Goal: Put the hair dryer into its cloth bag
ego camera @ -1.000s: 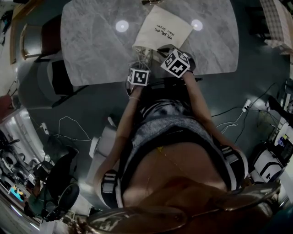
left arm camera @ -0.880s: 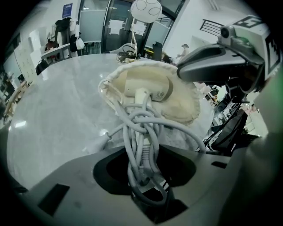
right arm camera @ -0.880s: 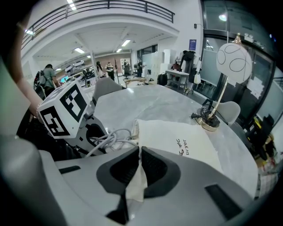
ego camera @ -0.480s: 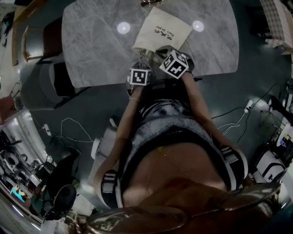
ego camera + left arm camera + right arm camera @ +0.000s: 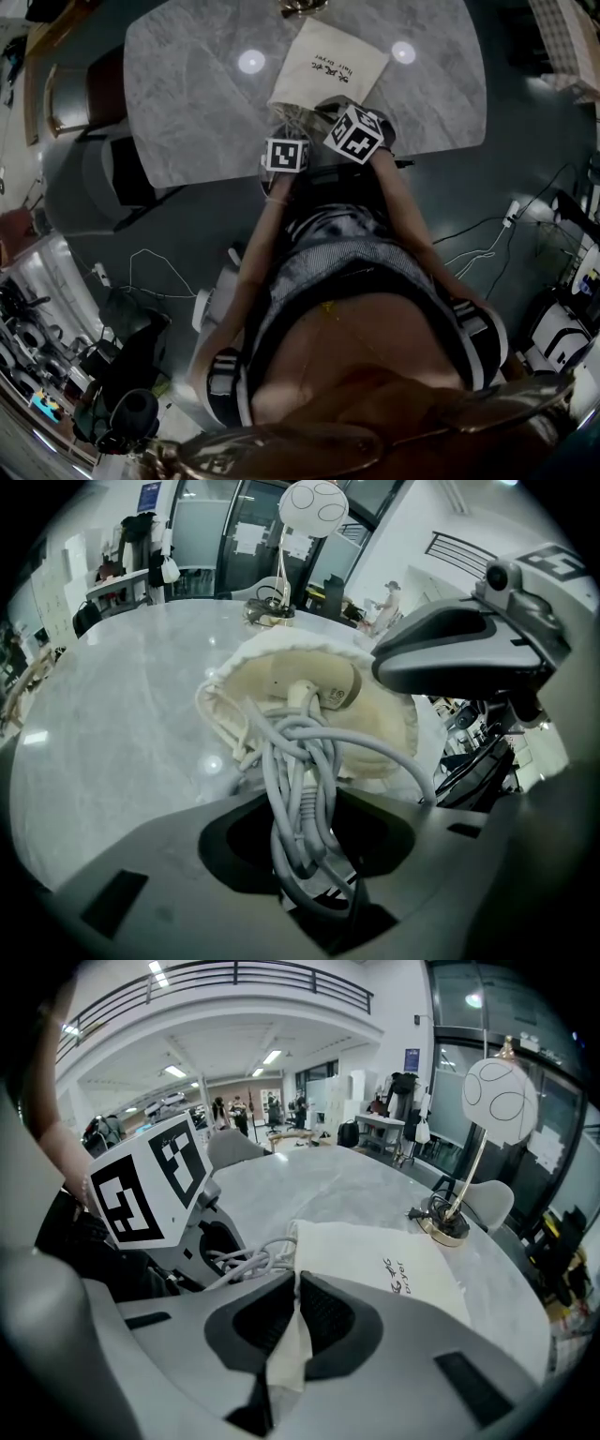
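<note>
Head view: cloth bag (image 5: pixel 328 64) lies flat on the marble tabletop (image 5: pixel 187 94), mouth toward the near edge; contents don't show there. Left gripper view looks into the open mouth: cream hair dryer (image 5: pixel 314 686) sits inside, w/ its grey cord (image 5: pixel 298 761) spilling out in a tangle. The left gripper (image 5: pixel 302 822) jaws have just been closing & clamp that cord bundle. Right gripper view: right gripper (image 5: pixel 293 1288) jaws are together on the bag's cloth rim, a fold pinched btwn them. Lamp (image 5: pixel 500 1101) stands past the bag's far end. Near tabletop edge is right under both grippers; broad marble runs to the bag's left. Bag is off-white w/ dark print on top.
</note>
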`<state>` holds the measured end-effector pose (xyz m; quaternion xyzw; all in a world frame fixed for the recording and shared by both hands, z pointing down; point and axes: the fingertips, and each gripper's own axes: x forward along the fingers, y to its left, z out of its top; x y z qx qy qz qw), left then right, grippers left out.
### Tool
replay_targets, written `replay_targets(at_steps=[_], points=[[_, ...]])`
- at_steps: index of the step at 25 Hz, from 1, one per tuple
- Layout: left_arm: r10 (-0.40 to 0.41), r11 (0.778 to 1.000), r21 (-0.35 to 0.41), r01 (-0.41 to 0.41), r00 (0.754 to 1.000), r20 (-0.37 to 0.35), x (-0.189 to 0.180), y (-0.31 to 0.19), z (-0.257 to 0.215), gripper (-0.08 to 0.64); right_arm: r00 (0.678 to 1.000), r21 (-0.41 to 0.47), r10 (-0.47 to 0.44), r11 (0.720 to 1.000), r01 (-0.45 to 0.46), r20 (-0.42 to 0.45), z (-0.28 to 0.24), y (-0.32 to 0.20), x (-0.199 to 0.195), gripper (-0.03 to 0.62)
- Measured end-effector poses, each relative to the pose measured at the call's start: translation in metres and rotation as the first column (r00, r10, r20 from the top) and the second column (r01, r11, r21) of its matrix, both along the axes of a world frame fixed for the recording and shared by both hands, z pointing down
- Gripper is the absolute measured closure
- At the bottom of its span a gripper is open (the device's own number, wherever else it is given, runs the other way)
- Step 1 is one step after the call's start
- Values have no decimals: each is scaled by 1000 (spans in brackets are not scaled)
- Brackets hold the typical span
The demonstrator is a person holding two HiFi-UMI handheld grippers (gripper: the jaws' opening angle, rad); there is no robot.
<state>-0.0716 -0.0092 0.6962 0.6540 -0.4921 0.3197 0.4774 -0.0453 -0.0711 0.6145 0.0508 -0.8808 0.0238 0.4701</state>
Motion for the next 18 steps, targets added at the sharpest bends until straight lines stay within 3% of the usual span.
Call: replay_targets(at_steps=[6,18], points=[[1,1000,21,0,998,-62,11,-17,-5,399,1000,-5,-4,1000,4,6,-2,2,0,517],[-5,999,51,9,996,-94,18,-49,-6,399,1000,-6,-2,1000,2,29,-7,6,0,517]])
